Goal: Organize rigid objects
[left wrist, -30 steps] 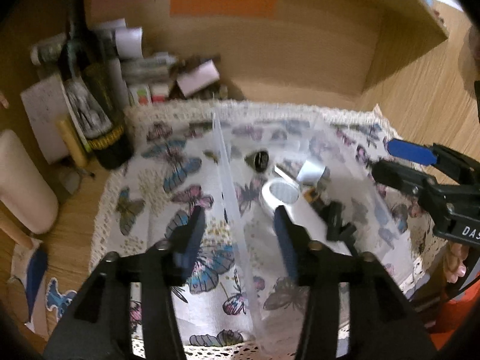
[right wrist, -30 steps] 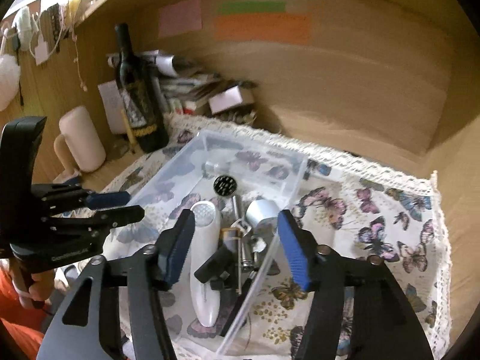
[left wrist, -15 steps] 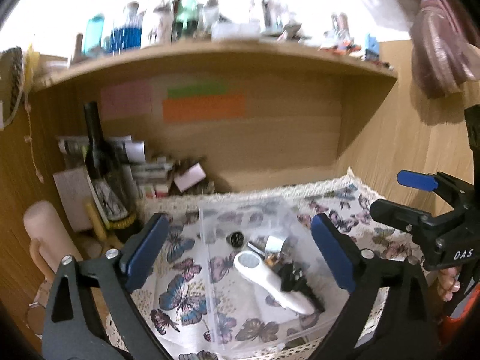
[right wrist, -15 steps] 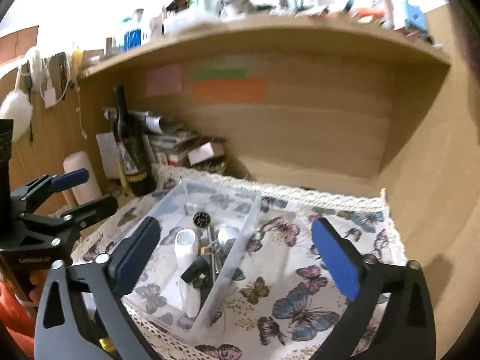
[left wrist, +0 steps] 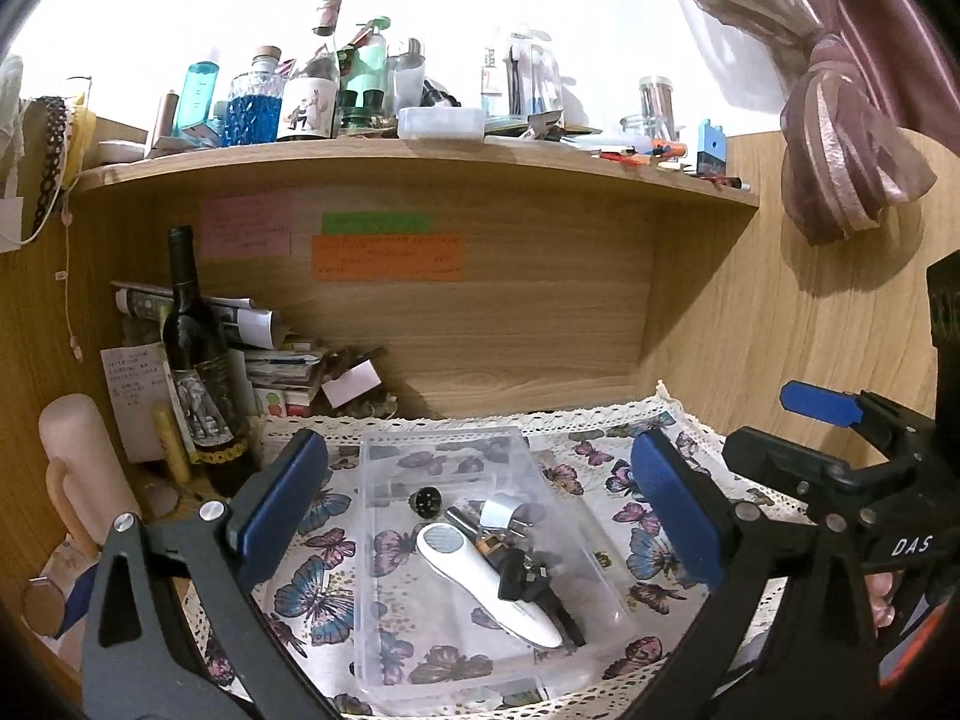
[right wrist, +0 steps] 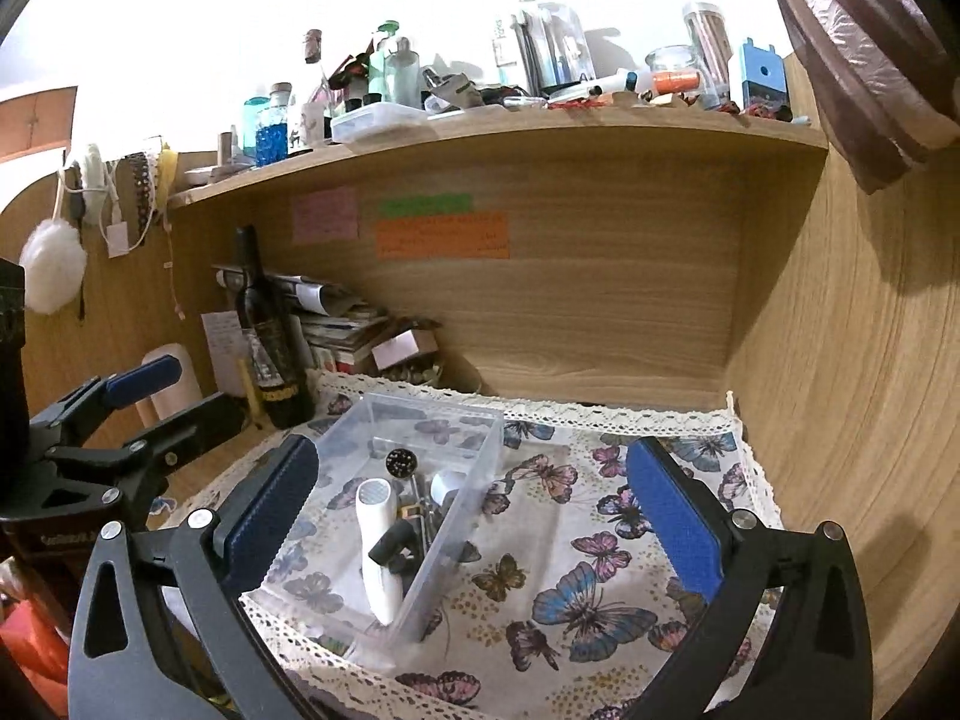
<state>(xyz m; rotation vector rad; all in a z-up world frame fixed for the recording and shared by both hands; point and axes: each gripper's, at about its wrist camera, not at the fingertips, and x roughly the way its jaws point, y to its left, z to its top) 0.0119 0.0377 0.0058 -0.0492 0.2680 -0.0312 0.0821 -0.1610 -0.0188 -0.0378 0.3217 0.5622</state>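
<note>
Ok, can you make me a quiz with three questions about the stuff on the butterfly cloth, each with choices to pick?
1. Where is the white handheld device?
A. inside the clear plastic box
B. on the top shelf
C. beside the wine bottle

2. What colour are the pads on the left gripper?
A. red
B. blue
C. green

3. How is the right gripper?
A. shut on a bottle
B. shut, empty
C. open, empty

Answers: 1 A, it lies among small items in the box. 2 B, both pads show blue. 3 C, its fingers stand wide apart with nothing between.
</note>
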